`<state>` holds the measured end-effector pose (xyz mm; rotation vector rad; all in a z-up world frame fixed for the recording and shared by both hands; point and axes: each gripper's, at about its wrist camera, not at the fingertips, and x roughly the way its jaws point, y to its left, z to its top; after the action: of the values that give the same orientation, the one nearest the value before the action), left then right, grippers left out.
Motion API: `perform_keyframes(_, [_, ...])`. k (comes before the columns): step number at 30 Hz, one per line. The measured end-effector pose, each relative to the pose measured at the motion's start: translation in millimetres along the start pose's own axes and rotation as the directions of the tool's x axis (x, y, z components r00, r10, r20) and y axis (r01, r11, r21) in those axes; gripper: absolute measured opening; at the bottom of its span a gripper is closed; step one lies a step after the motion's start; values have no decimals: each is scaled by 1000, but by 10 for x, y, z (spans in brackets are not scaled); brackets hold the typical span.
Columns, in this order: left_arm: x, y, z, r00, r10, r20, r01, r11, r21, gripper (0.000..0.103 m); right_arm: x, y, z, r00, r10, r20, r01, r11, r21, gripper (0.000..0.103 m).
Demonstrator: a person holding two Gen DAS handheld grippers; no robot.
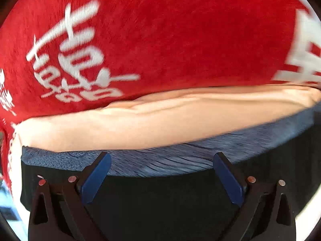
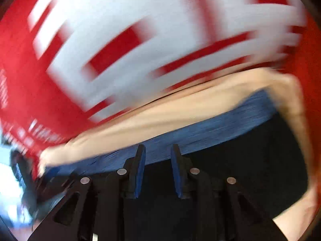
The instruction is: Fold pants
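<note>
The pants lie on a red cloth with white characters (image 1: 160, 40). I see a cream layer (image 1: 140, 124), a blue-grey band (image 1: 180, 160) and a black part (image 1: 160, 200) beneath my fingers. My left gripper (image 1: 161, 161) is wide open just above the blue band and holds nothing. In the right wrist view the cream fabric (image 2: 180, 108), blue band (image 2: 210, 128) and black part (image 2: 250, 170) show, blurred by motion. My right gripper (image 2: 157, 151) has its jaws partly open, a narrow gap between the pads, with nothing between them.
The red cloth (image 2: 30, 80) with large white print covers the surface beyond the pants. A bright area shows past the cloth's left edge (image 2: 8, 180).
</note>
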<state>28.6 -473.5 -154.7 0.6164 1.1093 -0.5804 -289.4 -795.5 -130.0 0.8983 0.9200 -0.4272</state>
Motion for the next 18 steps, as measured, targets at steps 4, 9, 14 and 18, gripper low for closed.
perform_keyframes(4, [183, 271, -130, 1000, -6, -3, 6, 999, -52, 103, 352, 258, -156, 993, -110, -45, 106, 991, -83, 27])
perform_keyframes(9, [92, 462, -185, 999, -25, -44, 21, 997, -76, 103, 101, -151, -189, 998, -70, -11, 70, 993, 95, 22])
perform_keyframes(14, [-266, 484, -533, 998, -39, -54, 39, 999, 10, 103, -246, -107, -371, 999, -9, -35, 13, 992, 124, 34])
perform_keyframes(18, [-303, 465, -1077, 993, -3, -116, 13, 996, 87, 103, -194, 292, -801, 993, 88, -80, -83, 994, 66, 34])
